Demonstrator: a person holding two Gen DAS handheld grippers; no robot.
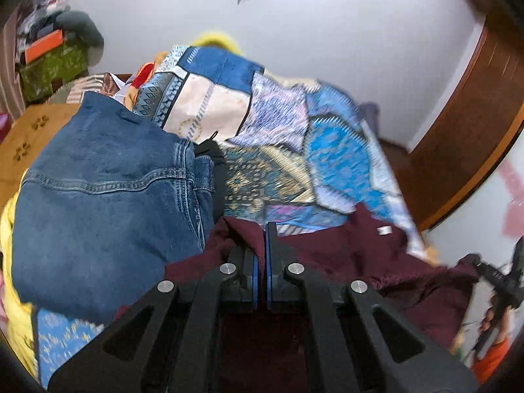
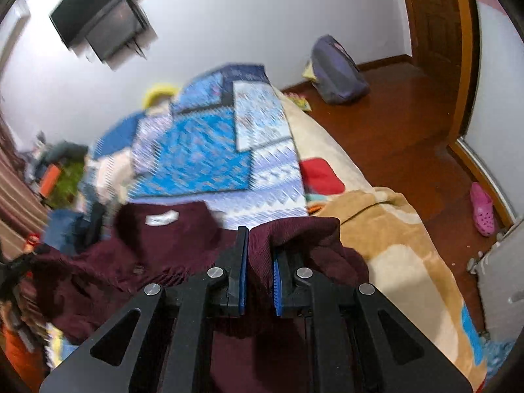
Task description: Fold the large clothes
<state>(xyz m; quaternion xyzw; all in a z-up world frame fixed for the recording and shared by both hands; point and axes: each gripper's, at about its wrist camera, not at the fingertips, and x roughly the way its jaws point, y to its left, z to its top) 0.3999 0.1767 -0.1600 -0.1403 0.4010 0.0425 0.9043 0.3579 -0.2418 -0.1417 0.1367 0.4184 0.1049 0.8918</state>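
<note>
A dark maroon sweater (image 1: 353, 255) lies spread over the blue patterned bedspread (image 1: 330, 150), with its white neck label (image 2: 161, 218) showing. My left gripper (image 1: 264, 229) is shut on a thin edge of the sweater near its left side. My right gripper (image 2: 258, 232) is shut on a thick bunch of the sweater's (image 2: 163, 255) ribbed fabric, which bulges up between and over the blue pads. Far right in the left wrist view, the other gripper (image 1: 501, 281) appears at the sweater's far end.
Blue jeans (image 1: 104, 196) lie in a heap left of the sweater. A tan blanket (image 2: 386, 235) hangs over the bed's right side above the wooden floor (image 2: 409, 131). A bag (image 2: 337, 72) and a pink shoe (image 2: 482, 209) are on the floor. Boxes (image 1: 52, 62) are stacked far left.
</note>
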